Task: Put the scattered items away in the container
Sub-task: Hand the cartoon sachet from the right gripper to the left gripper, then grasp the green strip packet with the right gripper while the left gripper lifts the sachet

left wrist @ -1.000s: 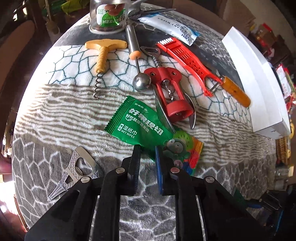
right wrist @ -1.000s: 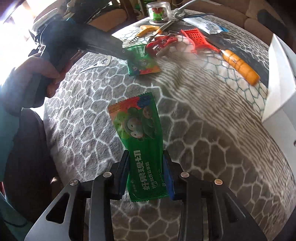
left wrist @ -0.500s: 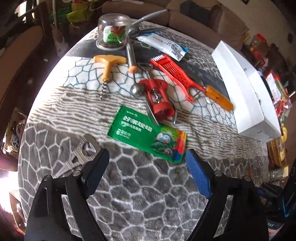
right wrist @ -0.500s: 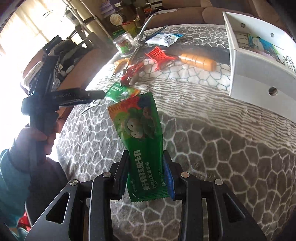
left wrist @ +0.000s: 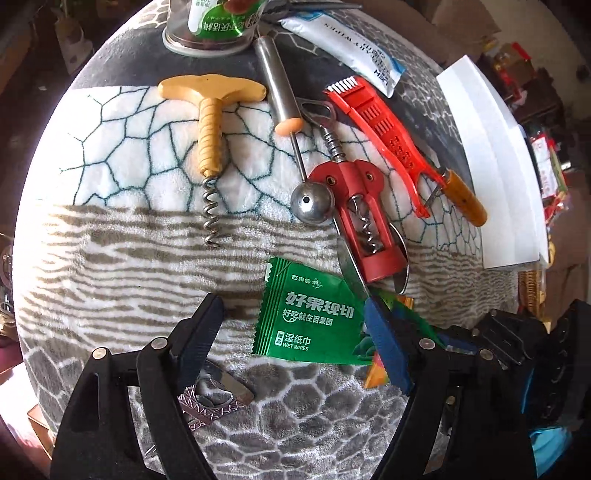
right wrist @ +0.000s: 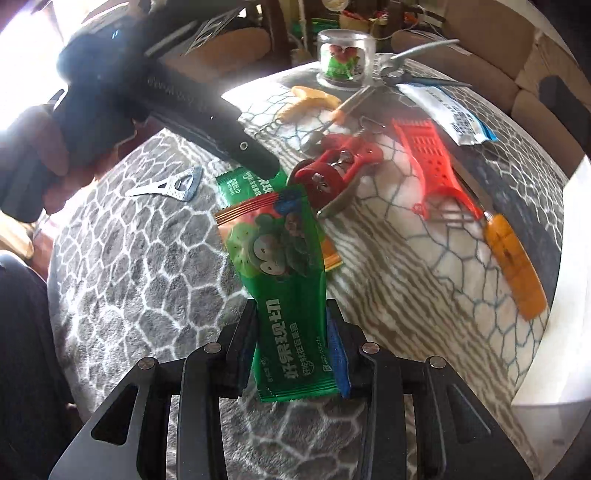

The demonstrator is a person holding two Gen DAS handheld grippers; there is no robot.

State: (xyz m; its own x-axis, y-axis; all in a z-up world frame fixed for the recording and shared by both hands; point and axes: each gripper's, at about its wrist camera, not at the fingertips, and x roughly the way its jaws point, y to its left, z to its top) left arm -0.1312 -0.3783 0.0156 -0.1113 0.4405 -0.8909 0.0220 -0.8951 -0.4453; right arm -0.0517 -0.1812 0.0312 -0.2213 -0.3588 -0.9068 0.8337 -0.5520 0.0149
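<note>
A green wet-wipes packet (left wrist: 310, 321) lies flat on the patterned blanket, between the fingers of my left gripper (left wrist: 291, 332). The jaws are closing. The right pad (left wrist: 384, 343) overlaps the packet's colourful end, and the left pad (left wrist: 199, 332) stands apart from it. My right gripper (right wrist: 291, 350) is shut on a second green wipes packet (right wrist: 280, 266), held upright above the blanket. In the right wrist view the left gripper (right wrist: 258, 162) reaches down over the lying packet (right wrist: 240, 184). The white container (left wrist: 495, 166) stands at the right edge of the table.
Beyond the packet lie a red wing corkscrew (left wrist: 362, 214), a melon baller (left wrist: 312, 201), a yellow corkscrew (left wrist: 208, 122), a red peeler (left wrist: 384, 129) with an orange handle (left wrist: 461, 195), a white wipes sachet (left wrist: 351, 44) and a jar (left wrist: 218, 22). A tower-shaped opener (left wrist: 214, 398) lies under the left finger.
The left gripper went from nearly shut to wide open, pulled back, then came down around the lying green packet. The right gripper swung and rolled over the table, still holding its packet.
</note>
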